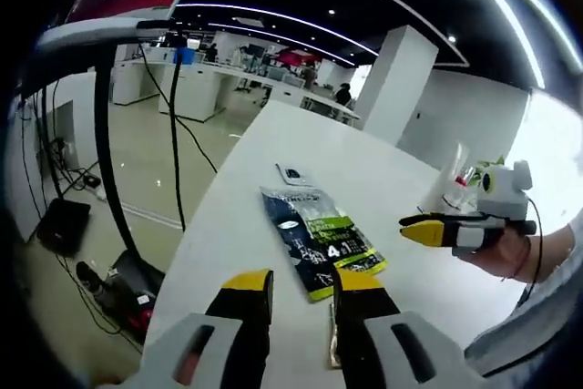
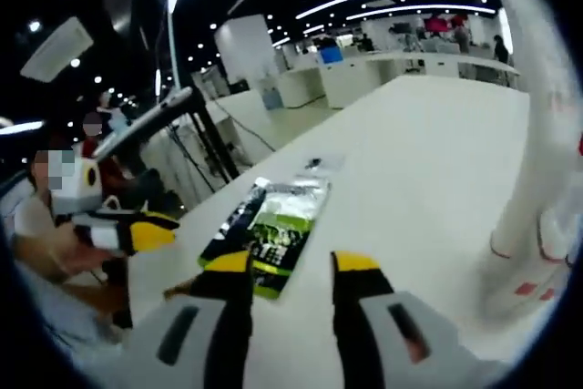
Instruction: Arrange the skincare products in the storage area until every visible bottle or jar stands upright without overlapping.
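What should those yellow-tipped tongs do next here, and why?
Probably ease the left tongs forward onto the near end of the flat pouch. They hover open just short of it, nothing held, while the pouch lies flat on the white table. The right tongs are also open and empty near it, with a white bottle standing to their right, so either could start.
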{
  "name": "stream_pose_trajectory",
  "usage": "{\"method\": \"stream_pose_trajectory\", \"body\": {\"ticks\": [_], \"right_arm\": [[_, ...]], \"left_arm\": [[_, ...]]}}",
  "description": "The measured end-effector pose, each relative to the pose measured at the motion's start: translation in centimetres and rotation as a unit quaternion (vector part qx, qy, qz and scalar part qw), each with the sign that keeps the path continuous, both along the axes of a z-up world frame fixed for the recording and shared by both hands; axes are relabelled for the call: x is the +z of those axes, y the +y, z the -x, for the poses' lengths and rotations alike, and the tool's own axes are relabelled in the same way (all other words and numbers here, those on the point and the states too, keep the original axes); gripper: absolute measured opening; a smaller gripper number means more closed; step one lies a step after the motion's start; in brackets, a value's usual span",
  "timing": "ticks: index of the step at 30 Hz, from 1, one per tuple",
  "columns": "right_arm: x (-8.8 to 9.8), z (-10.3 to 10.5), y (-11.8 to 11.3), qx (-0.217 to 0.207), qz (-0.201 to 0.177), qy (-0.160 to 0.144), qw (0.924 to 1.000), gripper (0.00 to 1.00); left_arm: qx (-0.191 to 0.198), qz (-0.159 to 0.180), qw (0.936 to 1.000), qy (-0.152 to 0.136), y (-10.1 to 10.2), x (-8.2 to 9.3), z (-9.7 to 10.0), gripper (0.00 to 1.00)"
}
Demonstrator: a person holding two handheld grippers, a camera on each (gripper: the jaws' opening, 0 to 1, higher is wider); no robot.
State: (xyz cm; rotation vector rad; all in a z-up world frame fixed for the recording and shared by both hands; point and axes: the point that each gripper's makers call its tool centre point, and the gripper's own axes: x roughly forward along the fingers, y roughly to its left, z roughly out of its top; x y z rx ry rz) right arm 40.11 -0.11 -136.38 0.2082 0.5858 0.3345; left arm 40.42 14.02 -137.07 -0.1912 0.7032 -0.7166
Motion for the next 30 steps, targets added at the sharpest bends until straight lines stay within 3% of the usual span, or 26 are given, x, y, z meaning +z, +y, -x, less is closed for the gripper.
{"method": "stream_pose_trajectory", "body": {"ticks": [7, 15, 17, 23, 24, 27, 28, 30], "right_arm": [[-2.0, -1.3, 0.9, -0.005, 0.016, 0.039, 0.9991, 0.30], [-3.5, -1.9, 1.5, 0.001, 0.051, 0.062, 0.9968, 0.27], [-3.6, -2.1, 1.4, -0.001, 0.051, 0.064, 0.9966, 0.27], [-3.7, -2.1, 2.2, 0.010, 0.047, 0.068, 0.9965, 0.21], [-3.6, -2.1, 2.3, 0.004, 0.044, 0.066, 0.9968, 0.21], [-3.6, -1.9, 2.5, 0.004, 0.033, 0.076, 0.9966, 0.16], [-3.7, -1.8, 2.6, 0.005, 0.030, 0.080, 0.9963, 0.14], [-3.9, -1.6, 3.2, 0.012, 0.018, 0.084, 0.9962, 0.10]], "left_arm": [[-0.013, -0.032, 0.9992, 0.019, -1.3, -1.3, -1.0, 0.24], [-0.025, -0.057, 0.9976, 0.031, -1.8, -2.4, -1.5, 0.24], [-0.041, -0.080, 0.9957, 0.023, -1.9, -2.8, -1.4, 0.24], [-0.061, -0.093, 0.9936, 0.022, -2.7, -3.3, -1.0, 0.18], [-0.066, -0.100, 0.9928, -0.004, -2.7, -3.0, -1.5, 0.18], [-0.089, -0.158, 0.9828, -0.034, -1.9, -3.4, -1.1, 0.06], [-0.096, -0.156, 0.9821, -0.046, -2.2, -3.3, -1.4, 0.07], [-0.093, -0.139, 0.9856, -0.025, -2.6, -3.3, -1.3, 0.06]]}}
